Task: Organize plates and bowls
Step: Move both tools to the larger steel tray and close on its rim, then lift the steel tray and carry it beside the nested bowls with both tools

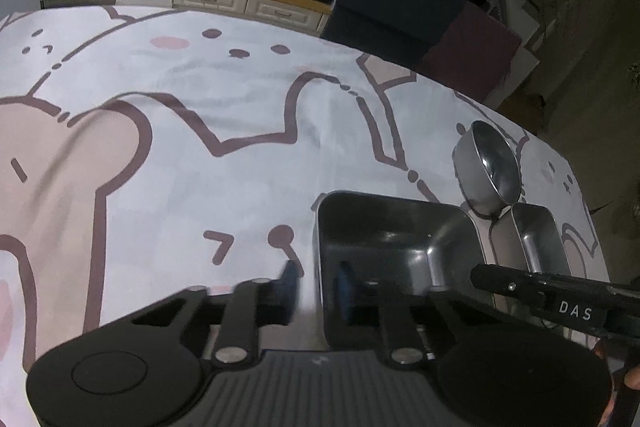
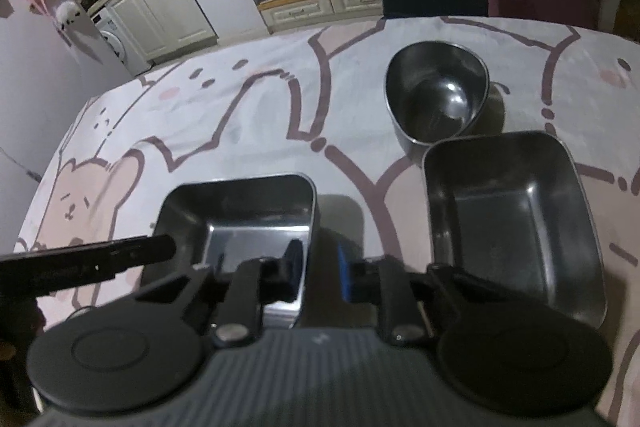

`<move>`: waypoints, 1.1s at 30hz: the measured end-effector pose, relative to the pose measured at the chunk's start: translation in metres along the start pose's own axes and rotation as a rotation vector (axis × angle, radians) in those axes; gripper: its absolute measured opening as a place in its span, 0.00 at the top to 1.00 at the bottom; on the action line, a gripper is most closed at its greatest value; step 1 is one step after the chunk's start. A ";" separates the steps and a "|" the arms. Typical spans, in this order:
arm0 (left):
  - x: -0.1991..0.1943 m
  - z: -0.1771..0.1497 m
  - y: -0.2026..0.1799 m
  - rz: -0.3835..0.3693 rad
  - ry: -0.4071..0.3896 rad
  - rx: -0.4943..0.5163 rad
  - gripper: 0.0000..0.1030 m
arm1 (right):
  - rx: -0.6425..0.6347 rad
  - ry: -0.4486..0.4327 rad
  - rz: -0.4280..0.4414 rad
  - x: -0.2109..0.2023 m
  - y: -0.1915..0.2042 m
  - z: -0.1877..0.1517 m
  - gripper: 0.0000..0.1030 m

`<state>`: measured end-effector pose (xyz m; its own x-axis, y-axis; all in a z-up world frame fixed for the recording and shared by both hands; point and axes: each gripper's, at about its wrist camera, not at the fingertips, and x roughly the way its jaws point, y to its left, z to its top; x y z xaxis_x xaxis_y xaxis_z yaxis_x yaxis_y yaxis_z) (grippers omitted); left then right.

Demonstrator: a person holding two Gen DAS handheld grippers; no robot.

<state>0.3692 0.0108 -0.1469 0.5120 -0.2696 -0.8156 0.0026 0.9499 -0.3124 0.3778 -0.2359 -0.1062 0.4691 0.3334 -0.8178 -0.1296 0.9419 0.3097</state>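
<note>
Left gripper [image 1: 316, 285] and right gripper [image 2: 318, 267] each pinch opposite walls of the nearer square steel tray [image 2: 240, 215]; second square steel tray [image 2: 508, 223] and round steel bowl [image 2: 436, 95] beyond the right gripper remain unstacked.

Near wall of the left square tray [image 2: 236, 211] hidden behind the right gripper [image 2: 318, 267] body. Fingertips [image 1: 289, 277] of the left gripper [image 1: 318, 281] smeared by blur (pad contact unclear). Second tray [image 1: 536, 239] partly covered by the other tool's bar. Bowl [image 1: 486, 167] foreshortened near the rim, base hidden.
</note>
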 end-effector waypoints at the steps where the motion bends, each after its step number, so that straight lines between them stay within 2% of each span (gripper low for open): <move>1: 0.001 0.000 -0.001 -0.009 0.006 0.000 0.90 | -0.002 0.003 0.001 0.002 0.001 0.000 0.88; 4: 0.000 -0.001 -0.005 0.002 0.009 0.022 0.92 | -0.027 -0.001 0.007 0.001 0.005 -0.001 0.94; 11: -0.030 0.001 -0.023 0.001 -0.052 0.053 0.95 | -0.070 -0.049 -0.019 -0.022 0.016 -0.001 0.95; 16: -0.062 -0.006 -0.046 -0.042 -0.104 0.061 0.95 | -0.073 -0.114 -0.006 -0.062 0.013 -0.004 0.95; 22: -0.099 -0.031 -0.079 -0.116 -0.124 0.084 0.95 | -0.072 -0.182 -0.017 -0.125 -0.001 -0.023 0.95; 28: -0.120 -0.067 -0.113 -0.125 -0.115 0.141 0.95 | -0.076 -0.185 -0.072 -0.166 -0.014 -0.052 0.95; 33: -0.119 -0.095 -0.132 -0.128 -0.073 0.151 0.95 | -0.070 -0.169 -0.112 -0.184 -0.027 -0.079 0.95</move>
<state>0.2259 -0.0975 -0.0550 0.5604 -0.3826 -0.7345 0.1975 0.9230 -0.3302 0.2259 -0.3192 -0.0022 0.6229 0.2207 -0.7505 -0.1260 0.9752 0.1822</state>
